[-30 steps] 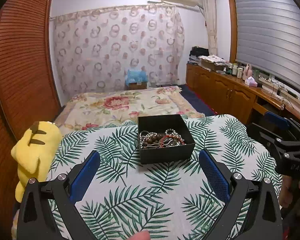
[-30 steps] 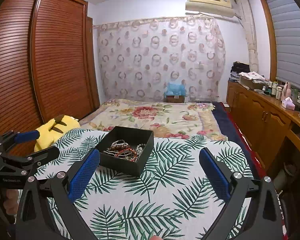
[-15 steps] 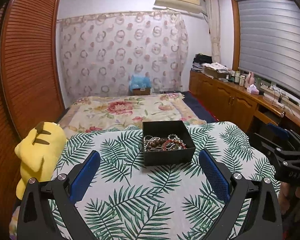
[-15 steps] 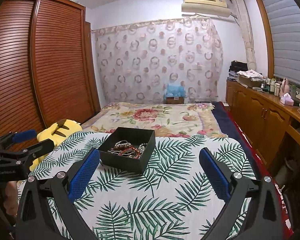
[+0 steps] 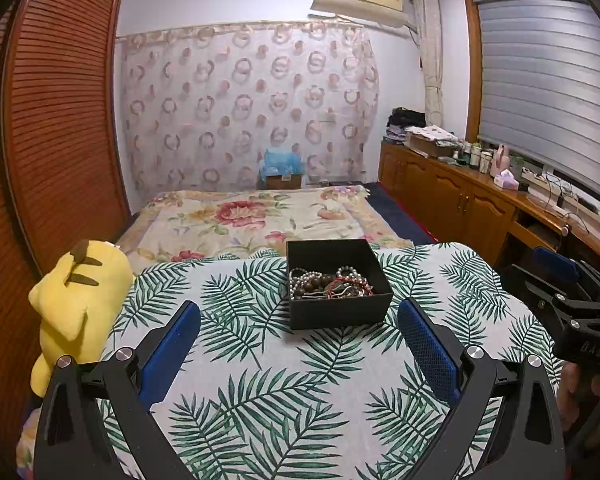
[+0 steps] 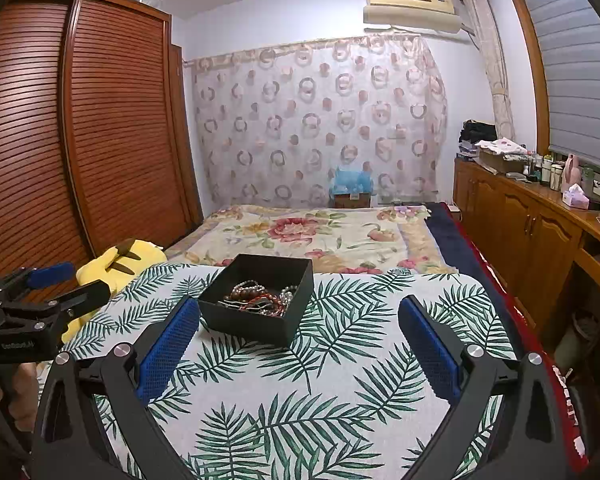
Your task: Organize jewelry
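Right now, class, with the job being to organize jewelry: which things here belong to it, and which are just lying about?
Belongs to the job:
black box
beaded bracelets heaped inside it
left tongs, open
right tongs, open

Just lying about:
yellow plush toy
leaf-print cloth under the box
floral bedspread
blue bag by the curtain

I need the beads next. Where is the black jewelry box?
The black jewelry box sits on the leaf-print cloth, centred ahead in the left wrist view, right of the yellow plush toy.
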`<action>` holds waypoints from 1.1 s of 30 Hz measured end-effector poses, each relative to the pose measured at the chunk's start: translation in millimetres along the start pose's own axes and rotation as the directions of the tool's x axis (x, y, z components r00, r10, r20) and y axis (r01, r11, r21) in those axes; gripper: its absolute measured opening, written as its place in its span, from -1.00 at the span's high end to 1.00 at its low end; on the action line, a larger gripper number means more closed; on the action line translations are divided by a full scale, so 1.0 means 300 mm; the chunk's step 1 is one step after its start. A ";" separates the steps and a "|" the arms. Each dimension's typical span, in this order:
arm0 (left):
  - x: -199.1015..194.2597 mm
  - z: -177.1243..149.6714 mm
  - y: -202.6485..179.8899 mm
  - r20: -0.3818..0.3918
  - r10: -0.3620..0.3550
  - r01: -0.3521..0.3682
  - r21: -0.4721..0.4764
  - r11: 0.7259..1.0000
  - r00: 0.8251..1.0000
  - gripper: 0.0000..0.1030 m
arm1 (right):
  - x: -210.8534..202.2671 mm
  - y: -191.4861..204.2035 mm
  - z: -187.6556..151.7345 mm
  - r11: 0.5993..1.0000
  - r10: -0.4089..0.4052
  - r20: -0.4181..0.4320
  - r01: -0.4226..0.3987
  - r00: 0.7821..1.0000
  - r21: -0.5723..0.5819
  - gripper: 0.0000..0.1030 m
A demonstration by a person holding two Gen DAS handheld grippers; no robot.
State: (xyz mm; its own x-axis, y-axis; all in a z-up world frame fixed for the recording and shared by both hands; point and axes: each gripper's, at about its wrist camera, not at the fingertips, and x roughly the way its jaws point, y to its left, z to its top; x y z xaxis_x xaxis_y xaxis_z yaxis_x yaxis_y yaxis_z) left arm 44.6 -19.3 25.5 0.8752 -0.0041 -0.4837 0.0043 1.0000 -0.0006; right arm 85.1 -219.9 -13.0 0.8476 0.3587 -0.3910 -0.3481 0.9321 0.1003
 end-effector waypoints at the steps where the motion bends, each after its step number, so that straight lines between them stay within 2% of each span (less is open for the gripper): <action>1: 0.001 0.001 0.000 0.000 0.001 -0.001 -0.001 1.000 1.000 -0.85 | 0.000 0.002 0.000 1.000 0.000 0.000 0.000 1.000 0.000 -0.95; 33: 0.003 -0.002 -0.002 -0.001 -0.005 0.005 -0.004 1.000 1.000 -0.85 | 0.000 0.000 0.002 1.000 0.001 0.000 -0.001 1.000 0.003 -0.95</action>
State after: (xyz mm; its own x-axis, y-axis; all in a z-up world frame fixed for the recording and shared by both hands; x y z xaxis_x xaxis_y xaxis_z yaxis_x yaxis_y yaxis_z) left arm 45.0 -19.8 24.4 0.8745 -0.0095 -0.4850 0.0070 1.0000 -0.0069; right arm 85.4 -220.0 -12.4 0.8473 0.3600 -0.3905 -0.3483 0.9317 0.1032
